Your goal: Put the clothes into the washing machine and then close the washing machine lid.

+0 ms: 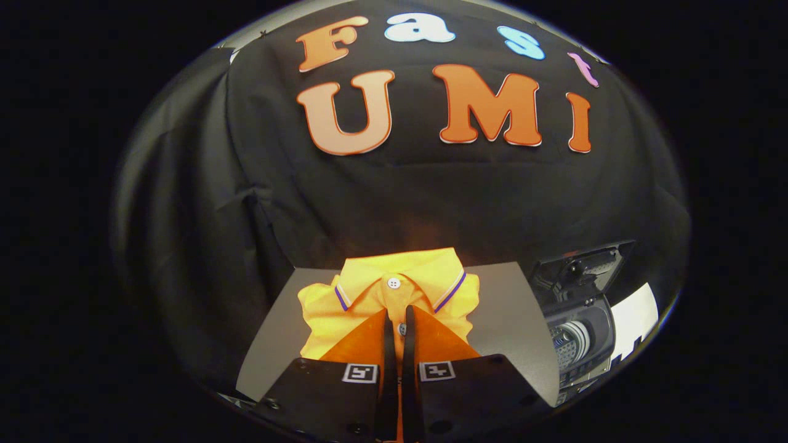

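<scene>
Both tool (399,320) fingers nearly together, pinching yellow shirt (394,292) placket; washing machine (582,335) lid open.

Grey desk (511,307), flat, matte, set against black cloth wall. 1 yellow polo shirt (394,289) lies directly on desk, near its middle, collar toward the wall, collar edged with a purple and white stripe, 2 white buttons showing down the placket. Shirt looks bunched, not spread flat. Bare desk surface on both sides of shirt. Washing machine (582,335) at the desk's right edge, lid (585,264) up, drum visible; cannot tell if it stands on the desk or beside it.
</scene>
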Motion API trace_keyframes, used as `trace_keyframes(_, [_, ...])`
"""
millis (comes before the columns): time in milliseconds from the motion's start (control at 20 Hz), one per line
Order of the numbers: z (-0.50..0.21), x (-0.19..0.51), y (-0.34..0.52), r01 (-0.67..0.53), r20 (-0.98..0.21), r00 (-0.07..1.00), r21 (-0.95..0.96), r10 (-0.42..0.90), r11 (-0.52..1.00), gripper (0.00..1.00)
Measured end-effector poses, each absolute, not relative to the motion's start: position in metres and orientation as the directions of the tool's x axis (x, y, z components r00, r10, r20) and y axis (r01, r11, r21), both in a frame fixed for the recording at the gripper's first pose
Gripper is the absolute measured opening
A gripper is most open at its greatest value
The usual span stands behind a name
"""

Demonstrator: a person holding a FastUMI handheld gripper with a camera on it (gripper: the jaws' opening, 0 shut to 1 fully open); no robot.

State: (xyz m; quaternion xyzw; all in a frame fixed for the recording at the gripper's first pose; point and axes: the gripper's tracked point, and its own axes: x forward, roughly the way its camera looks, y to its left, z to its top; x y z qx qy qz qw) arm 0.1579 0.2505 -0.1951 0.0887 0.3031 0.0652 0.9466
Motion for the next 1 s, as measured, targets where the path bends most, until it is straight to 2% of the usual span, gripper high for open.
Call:
trace_keyframes(500, [-0.085, 0.125, 0.159, -0.083, -0.381, 0.905, 0.278, 0.189, 0.957, 0.11])
trace_keyframes(1000, [-0.023, 0.112, 0.059, -0.118, -0.270, 0.942, 0.288, 0.199, 0.950, 0.11])
